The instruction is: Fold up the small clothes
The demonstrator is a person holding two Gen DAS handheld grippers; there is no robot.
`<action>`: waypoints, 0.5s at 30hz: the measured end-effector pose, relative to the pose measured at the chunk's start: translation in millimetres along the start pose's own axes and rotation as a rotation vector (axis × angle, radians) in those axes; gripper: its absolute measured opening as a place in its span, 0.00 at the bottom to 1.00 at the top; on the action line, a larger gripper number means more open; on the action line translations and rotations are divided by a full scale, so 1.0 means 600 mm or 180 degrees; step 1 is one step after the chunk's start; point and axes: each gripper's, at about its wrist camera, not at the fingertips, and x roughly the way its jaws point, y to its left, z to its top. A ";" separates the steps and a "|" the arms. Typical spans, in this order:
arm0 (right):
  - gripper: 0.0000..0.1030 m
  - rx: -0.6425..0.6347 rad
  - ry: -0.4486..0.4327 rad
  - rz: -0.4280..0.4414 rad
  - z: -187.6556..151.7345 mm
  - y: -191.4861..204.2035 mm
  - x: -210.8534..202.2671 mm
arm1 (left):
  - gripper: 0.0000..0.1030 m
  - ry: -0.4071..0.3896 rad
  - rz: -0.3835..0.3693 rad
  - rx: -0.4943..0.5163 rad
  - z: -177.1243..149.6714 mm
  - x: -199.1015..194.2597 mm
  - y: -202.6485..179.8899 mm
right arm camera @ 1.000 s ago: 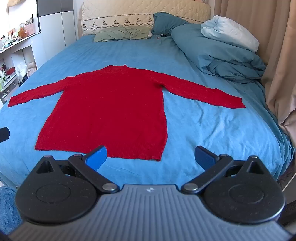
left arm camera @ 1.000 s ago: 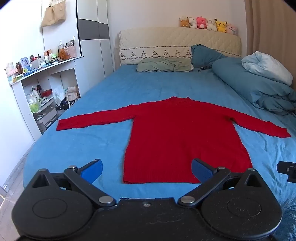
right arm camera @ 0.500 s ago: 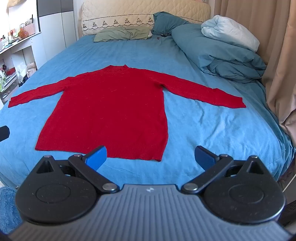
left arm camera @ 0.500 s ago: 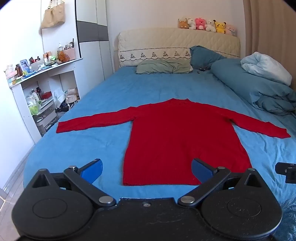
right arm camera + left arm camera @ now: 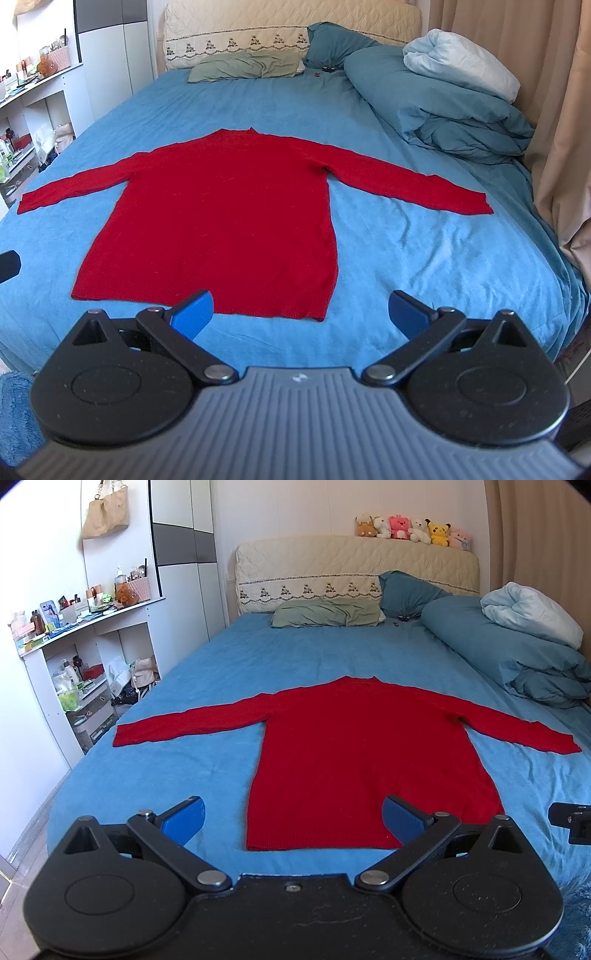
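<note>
Red long-sleeved sweater (image 5: 369, 760) lying flat on the blue bed (image 5: 295, 657), sleeves outspread, hem nearest; left gripper (image 5: 293, 818) and right gripper (image 5: 301, 312) both spread wide, empty.

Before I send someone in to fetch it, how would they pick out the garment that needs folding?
Look at the big bed with the blue sheet. Near its foot end, a red long-sleeved sweater lies flat, hem toward the foot, both sleeves spread sideways. It is the only red thing on the bed; the pillows and the bundled duvet are green, teal or pale blue.
</note>
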 end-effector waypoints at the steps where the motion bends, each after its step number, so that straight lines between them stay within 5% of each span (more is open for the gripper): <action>1: 1.00 0.0001 0.0001 0.0002 0.000 0.000 0.000 | 1.00 0.0001 -0.0001 -0.0002 0.000 0.000 0.000; 15: 1.00 0.0003 0.0002 0.0004 -0.001 0.000 0.001 | 1.00 -0.0004 0.0014 0.0004 0.002 -0.002 0.001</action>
